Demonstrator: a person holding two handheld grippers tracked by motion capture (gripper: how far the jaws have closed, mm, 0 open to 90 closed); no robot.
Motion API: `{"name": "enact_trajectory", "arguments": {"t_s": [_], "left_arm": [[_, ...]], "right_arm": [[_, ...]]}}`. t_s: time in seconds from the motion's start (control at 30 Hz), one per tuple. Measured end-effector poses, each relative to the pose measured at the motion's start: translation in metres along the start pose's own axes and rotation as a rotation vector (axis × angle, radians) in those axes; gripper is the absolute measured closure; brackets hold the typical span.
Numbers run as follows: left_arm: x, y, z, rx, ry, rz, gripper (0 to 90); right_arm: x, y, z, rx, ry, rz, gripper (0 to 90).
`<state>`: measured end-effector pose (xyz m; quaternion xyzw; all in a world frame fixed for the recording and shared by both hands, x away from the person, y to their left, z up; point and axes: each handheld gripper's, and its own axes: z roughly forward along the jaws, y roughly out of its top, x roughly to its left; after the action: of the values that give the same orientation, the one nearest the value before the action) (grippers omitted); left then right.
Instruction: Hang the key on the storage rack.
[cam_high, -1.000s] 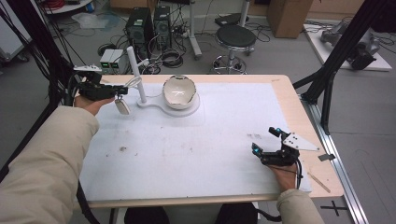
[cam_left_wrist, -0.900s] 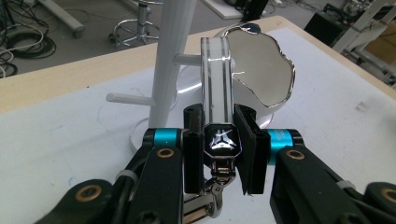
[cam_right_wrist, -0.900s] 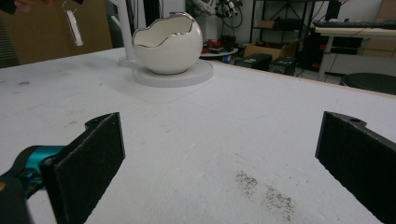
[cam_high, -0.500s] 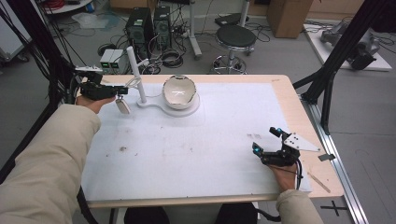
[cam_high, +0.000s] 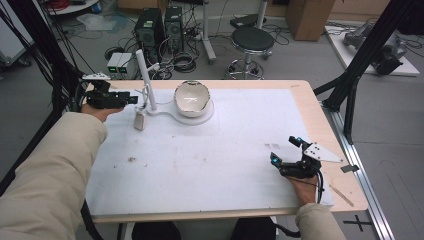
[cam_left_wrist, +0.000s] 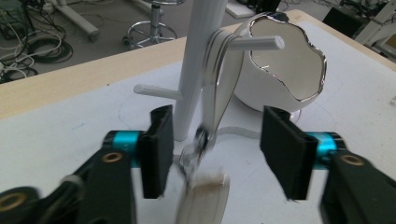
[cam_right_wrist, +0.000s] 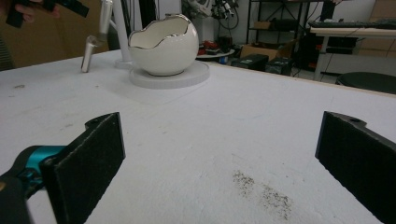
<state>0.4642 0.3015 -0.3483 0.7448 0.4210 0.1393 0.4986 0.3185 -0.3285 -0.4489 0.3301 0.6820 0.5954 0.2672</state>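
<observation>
Hanging: one silver spoon on white stand peg, between open left gripper jaws, untouched
Beside stand: one egg-shaped white bowl on round base; just right of spoon
Right gripper: jaws wide open, holding nothing; resting on table, well apart
Count: two grippers; one stool beyond

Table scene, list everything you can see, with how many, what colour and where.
stand: one, white, pegged post at the table's far left
metal tag: one, silvery, hanging from a stand peg
egg-shaped bowl: one, white with silver rim, on a round base right of the stand
table: one, white mat over wood
stool: one, black, on the floor beyond
left hand-held gripper: one, black, open around the tag
right hand-held gripper: one, black, open, near right
</observation>
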Motion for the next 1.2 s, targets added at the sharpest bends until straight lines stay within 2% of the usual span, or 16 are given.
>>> {"name": "enact_trajectory", "arguments": {"t_s": [0.03, 0.1, 0.17, 0.23, 0.3, 0.33, 0.37, 0.47, 0.6, 0.77, 0.97, 1.1, 1.2], "left_arm": [[-0.001, 0.000, -0.002, 0.008, -0.007, -0.002, 35.5], [-0.007, -0.002, -0.009, -0.007, -0.009, -0.001, 25.8], [-0.020, -0.007, -0.024, -0.061, -0.015, 0.077, 22.4], [-0.027, -0.011, -0.031, -0.083, -0.025, 0.094, 16.4], [-0.037, -0.018, -0.042, -0.094, -0.024, 0.124, 5.4], [-0.043, -0.022, -0.047, -0.101, -0.010, 0.135, 1.8], [-0.047, -0.027, -0.052, -0.118, -0.014, 0.154, 1.7], [-0.058, -0.042, -0.064, -0.177, -0.024, 0.173, 1.7], [-0.069, -0.066, -0.076, -0.242, -0.008, 0.207, 1.7], [-0.074, -0.096, -0.083, -0.316, -0.003, 0.186, 1.7], [-0.079, -0.133, -0.085, -0.392, 0.033, 0.174, 1.7], [-0.083, -0.154, -0.082, -0.399, 0.069, 0.171, 1.7], [-0.085, -0.167, -0.080, -0.438, 0.087, 0.166, 1.7]], "right_arm": [[0.001, 0.000, 0.000, 0.003, 0.000, 0.004, 0.5], [0.000, 0.000, 0.000, 0.001, -0.002, 0.003, 0.5], [0.000, 0.000, 0.000, -0.002, -0.004, 0.000, 0.5], [0.000, 0.000, 0.000, -0.003, -0.010, -0.003, 0.5], [0.000, 0.000, 0.000, -0.003, -0.009, 0.003, 0.5], [0.000, 0.000, -0.001, 0.001, -0.008, 0.011, 0.5], [0.000, 0.000, -0.001, -0.003, -0.004, 0.008, 0.5], [0.000, -0.001, -0.002, -0.012, -0.006, 0.016, 0.5], [0.000, -0.001, -0.001, -0.012, -0.006, 0.006, 0.5], [0.000, -0.001, -0.002, -0.013, -0.002, 0.015, 0.5], [-0.001, -0.001, -0.001, -0.014, 0.001, 0.008, 0.6], [-0.001, -0.001, -0.001, -0.013, 0.004, 0.014, 0.5], [0.000, -0.001, -0.001, -0.012, 0.001, 0.016, 0.6]]}}
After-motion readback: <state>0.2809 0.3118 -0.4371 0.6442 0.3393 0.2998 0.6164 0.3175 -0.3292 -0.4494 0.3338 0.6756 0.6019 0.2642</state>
